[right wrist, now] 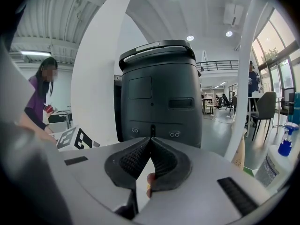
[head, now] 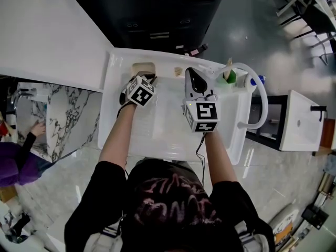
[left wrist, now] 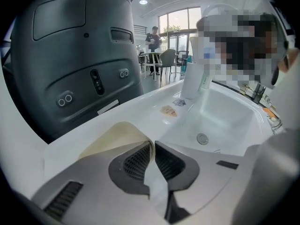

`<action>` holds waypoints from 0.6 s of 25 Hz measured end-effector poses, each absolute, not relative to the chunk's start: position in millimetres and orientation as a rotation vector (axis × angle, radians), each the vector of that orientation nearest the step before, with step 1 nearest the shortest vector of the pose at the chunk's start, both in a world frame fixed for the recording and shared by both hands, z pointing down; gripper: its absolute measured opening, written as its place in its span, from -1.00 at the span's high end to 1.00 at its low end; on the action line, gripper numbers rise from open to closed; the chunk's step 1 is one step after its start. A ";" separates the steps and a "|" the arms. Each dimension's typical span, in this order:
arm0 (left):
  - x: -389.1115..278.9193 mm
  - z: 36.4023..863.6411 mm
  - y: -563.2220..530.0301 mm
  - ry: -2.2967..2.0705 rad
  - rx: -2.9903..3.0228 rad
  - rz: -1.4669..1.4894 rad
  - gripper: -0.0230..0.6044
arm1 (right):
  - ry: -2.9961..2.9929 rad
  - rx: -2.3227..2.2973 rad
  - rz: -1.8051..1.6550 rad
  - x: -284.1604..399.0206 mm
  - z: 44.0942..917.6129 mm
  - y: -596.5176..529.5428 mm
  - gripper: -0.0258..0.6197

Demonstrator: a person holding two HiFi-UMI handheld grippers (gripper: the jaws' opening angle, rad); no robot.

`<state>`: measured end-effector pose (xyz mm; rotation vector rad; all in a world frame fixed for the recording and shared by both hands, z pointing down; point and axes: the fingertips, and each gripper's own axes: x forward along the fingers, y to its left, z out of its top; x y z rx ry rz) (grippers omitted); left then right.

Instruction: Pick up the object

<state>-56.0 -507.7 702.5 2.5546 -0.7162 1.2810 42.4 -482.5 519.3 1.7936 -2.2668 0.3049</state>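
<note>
A beige, shallow dish-shaped object [head: 143, 67] [left wrist: 112, 136] lies on the back ledge of the white sink [head: 113, 104]. My left gripper [head: 148, 78] [left wrist: 152, 146] is right at its near edge. In the left gripper view the two ribbed pads stand almost together, with the object's thin cream rim pinched between them. My right gripper [head: 191, 73] [right wrist: 150, 142] is held over the basin to the right, pointing away toward the dark machine. Its jaws are shut tip to tip, with nothing between them.
The basin has a drain [left wrist: 202, 138]. A white arched faucet [head: 262, 104] and bottles [head: 229, 75] stand at the sink's right end. A large dark grey machine [left wrist: 70, 55] is close behind the ledge. Small packets [left wrist: 168, 110] lie on the ledge. A person in purple [head: 21, 161] is at the left.
</note>
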 end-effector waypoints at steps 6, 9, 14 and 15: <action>-58.7 687.6 -509.9 -0.778 2.568 1.202 0.79 | -2.275 1.788 0.308 40.5 517.7 -479.9 0.87; -62.6 672.9 -511.4 -0.842 2.571 1.132 0.79 | -2.283 1.787 0.305 38.6 513.8 -476.2 0.87; -67.6 648.9 -506.9 -0.914 2.592 1.041 0.79 | -2.304 1.784 0.284 36.4 504.1 -470.2 0.87; -69.0 642.9 -504.2 -0.926 2.594 1.027 0.79 | -2.309 1.783 0.283 35.9 502.3 -468.1 0.87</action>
